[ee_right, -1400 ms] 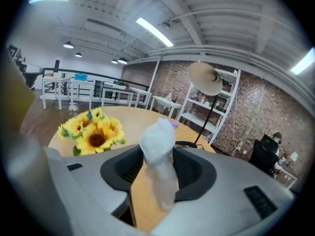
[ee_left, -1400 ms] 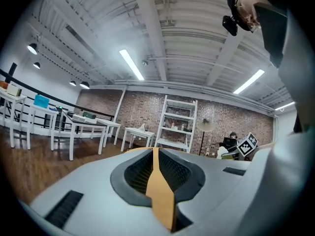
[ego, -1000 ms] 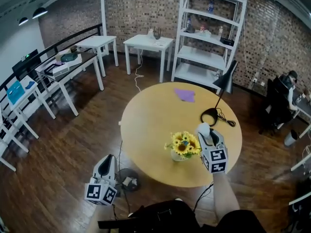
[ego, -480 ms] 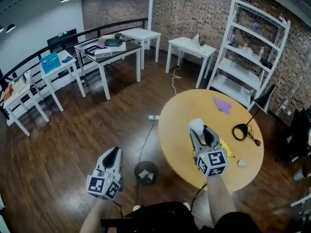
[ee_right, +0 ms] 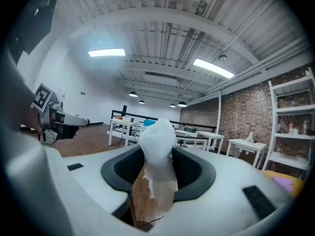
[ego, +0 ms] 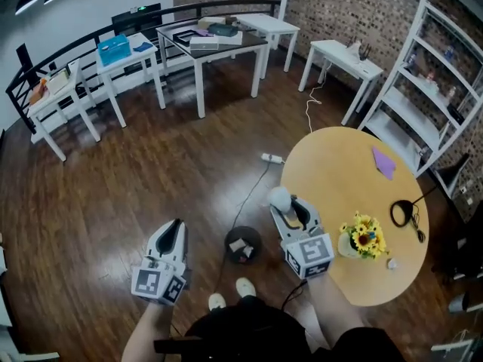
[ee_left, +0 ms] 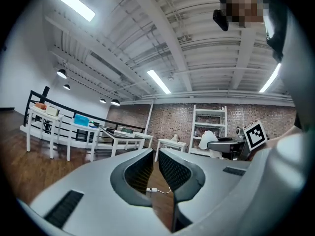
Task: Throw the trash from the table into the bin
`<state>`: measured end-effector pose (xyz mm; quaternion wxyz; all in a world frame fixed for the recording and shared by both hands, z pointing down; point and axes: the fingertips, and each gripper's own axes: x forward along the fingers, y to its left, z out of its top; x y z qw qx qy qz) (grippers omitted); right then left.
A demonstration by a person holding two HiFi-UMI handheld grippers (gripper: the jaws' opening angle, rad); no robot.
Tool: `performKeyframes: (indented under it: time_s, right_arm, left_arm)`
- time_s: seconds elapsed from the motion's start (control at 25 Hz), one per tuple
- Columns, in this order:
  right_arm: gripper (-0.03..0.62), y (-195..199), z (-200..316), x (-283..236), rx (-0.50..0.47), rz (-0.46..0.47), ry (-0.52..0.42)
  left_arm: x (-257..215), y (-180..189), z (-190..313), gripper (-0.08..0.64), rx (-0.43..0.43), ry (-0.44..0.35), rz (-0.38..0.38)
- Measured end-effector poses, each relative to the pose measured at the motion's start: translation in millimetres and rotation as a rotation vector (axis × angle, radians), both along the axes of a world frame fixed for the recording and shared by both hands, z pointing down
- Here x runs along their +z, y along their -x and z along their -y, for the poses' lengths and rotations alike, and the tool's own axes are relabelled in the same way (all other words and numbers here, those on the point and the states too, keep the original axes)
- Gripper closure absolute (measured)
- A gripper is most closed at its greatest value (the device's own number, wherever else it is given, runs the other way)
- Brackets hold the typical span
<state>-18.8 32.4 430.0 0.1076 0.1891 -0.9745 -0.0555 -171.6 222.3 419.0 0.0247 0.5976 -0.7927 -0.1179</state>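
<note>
Right gripper [ego: 286, 207] with one white wad [ego: 279, 196], now nearer one bin [ego: 243, 245].

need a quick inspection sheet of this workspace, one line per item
surface: round wooden table, mostly bare
job's things: white tissue wad, held; black bin on floor, scraps inside
clutter: purple paper, sunflower vase, small white scrap on table
grippers: left gripper shut, empty; right gripper shut on the wad
cables: white power strip and cord on floor; black lamp cord on table
surroundings: white tables, white shelf rack, brick wall
</note>
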Motion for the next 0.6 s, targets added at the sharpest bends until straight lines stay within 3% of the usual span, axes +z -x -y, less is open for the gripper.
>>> performKeyframes:
  time_s: [0.2, 0.4, 0.6]
  right_arm:
    - [0.411, 24, -6, 59, -0.074, -0.065, 0.121]
    - [0.411, 37, -13, 113, -0.133, -0.139, 0.207]
    - [0.411, 46, -12, 158, -0.125, -0.179, 0.291]
  left_arm:
    - [34, 0, 5, 0.531, -0.026, 0.085, -0.063]
    - [65, -1, 10, 0.531, -0.07, 0.121, -0.102]
    - [103, -2, 34, 0.531, -0.057, 0.203, -0.13]
